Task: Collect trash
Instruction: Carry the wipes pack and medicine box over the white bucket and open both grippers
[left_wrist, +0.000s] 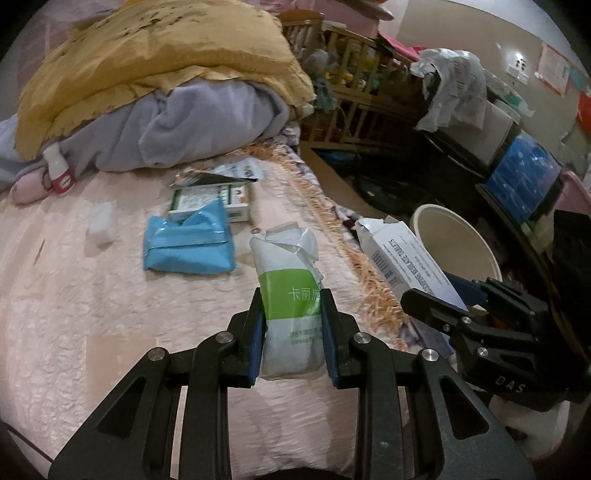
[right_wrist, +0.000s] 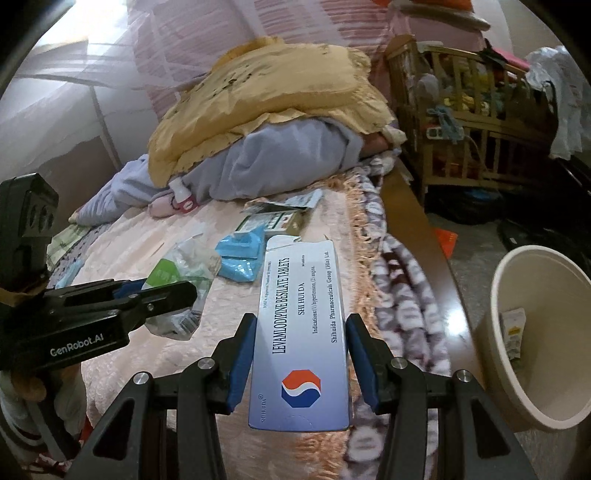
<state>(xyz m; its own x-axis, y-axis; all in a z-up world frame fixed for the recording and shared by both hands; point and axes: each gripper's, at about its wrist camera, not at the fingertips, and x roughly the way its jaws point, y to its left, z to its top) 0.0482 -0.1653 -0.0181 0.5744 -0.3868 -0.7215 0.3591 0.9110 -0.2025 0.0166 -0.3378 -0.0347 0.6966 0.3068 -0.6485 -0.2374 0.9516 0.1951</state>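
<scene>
Two grippers are each loaded at this moment. The left gripper has its blue pads pressed against the sides of a soft tissue pack, white plastic with a green band; the film wrinkles and gapes at the torn far end, so the pack looks nearly spent and light. It is held just above the quilted pink bedspread, probably lifted clear for carrying. The right gripper is closed partway on a flat tablet box, stiff glossy cardboard with printed lettering and an open flap at its far end. The rigid long edges give the pads a firm seat, which is likely why it is gripped across its width. In the left wrist view this box hangs just beside the rim of the bin.

That bin, a smooth cream plastic tub, stands on the floor to the right of the bed's fringed edge, and a small carton already lies inside. The next step, by this layout, is to swing both items right and let them drop in.

Farther along the bedspread lie more candidates: a crumpled blue wipes packet, shiny and limp, touching a green-and-white box, with a torn printed wrapper just beyond. At the far end a mustard quilt is heaped over lavender bedding, and a wooden crib stands to the right.
</scene>
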